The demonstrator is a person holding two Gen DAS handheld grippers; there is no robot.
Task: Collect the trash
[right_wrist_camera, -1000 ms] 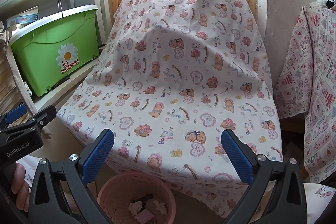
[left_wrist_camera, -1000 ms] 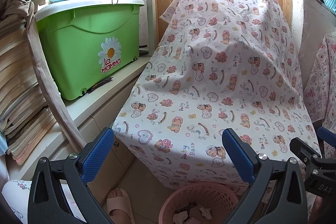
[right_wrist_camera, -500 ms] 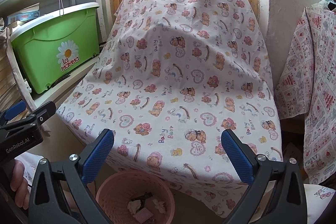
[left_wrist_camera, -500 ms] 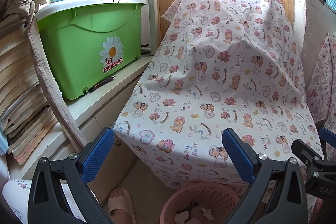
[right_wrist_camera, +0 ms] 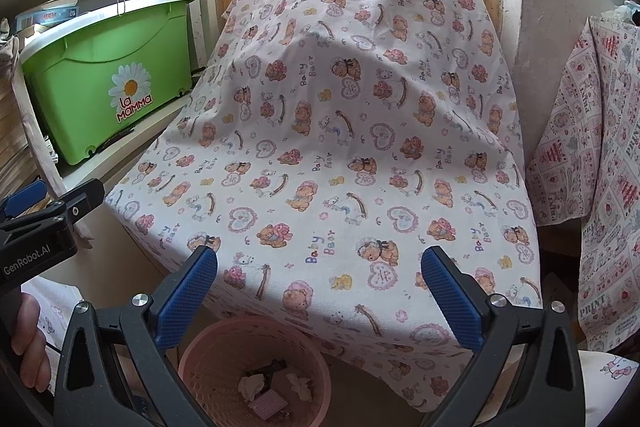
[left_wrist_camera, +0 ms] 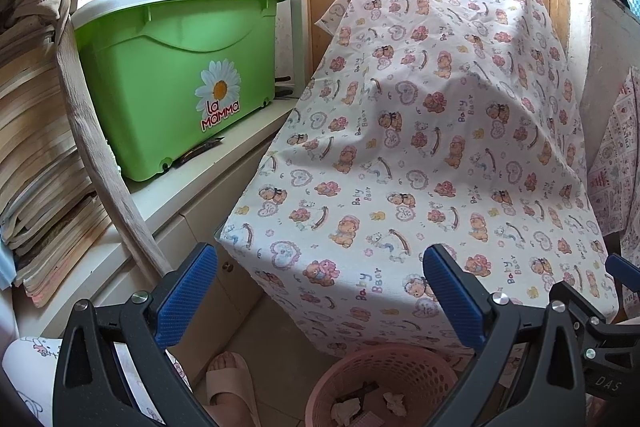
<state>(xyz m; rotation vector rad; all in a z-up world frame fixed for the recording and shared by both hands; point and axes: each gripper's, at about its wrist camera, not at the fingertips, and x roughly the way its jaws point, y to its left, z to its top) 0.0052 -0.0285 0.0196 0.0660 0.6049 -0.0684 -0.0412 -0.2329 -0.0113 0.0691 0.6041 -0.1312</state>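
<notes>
Left tool spread apart, empty. Right tool likewise apart, empty. Both hovered above pink trash basket on floor, crumpled paper scraps inside. Basket sat just beside bear-print cloth; green storage box on shelf.
</notes>
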